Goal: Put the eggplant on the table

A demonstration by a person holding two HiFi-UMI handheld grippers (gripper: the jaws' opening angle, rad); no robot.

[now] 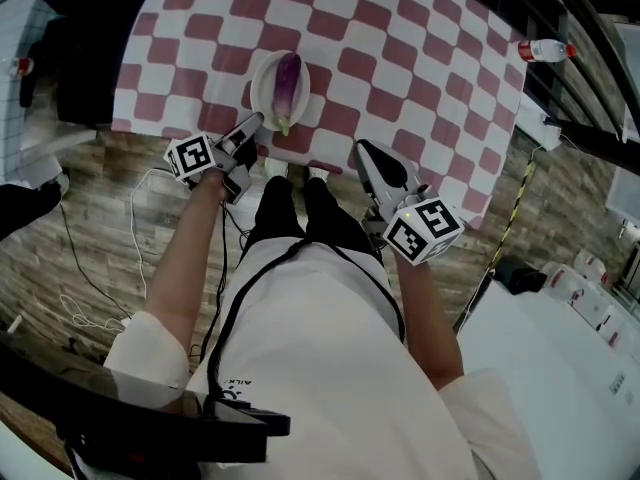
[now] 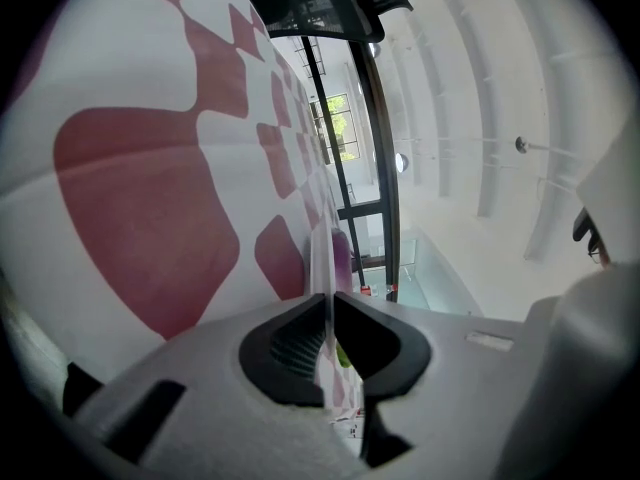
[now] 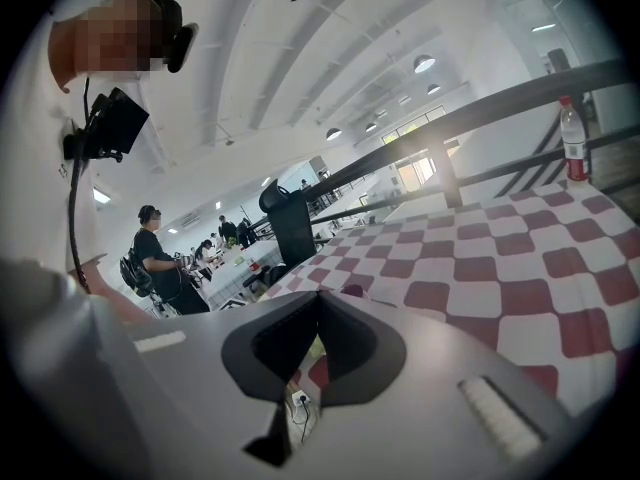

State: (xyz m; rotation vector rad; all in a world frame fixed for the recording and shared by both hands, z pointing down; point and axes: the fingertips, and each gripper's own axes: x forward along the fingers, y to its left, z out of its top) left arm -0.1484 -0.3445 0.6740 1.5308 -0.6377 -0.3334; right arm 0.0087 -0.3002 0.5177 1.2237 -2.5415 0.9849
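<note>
A purple eggplant [image 1: 288, 83] lies on a small white plate [image 1: 258, 96] near the front edge of the table with the red-and-white checked cloth [image 1: 400, 58]. My left gripper [image 1: 254, 122] reaches the plate's near rim from the left and is shut on it. In the left gripper view the thin white rim [image 2: 322, 258] runs between the closed jaws of the left gripper [image 2: 330, 298], with a bit of the eggplant [image 2: 343, 258] beyond. Whether the plate rests on the cloth I cannot tell. My right gripper [image 1: 362, 150] [image 3: 318, 296] hovers at the table's front edge, shut on nothing.
A water bottle [image 1: 545, 50] [image 3: 573, 138] lies at the table's far right corner. A black object [image 1: 90, 48] stands at the left end. Cables [image 1: 140, 193] trail on the wooden floor. People [image 3: 155, 258] stand in the background of the right gripper view.
</note>
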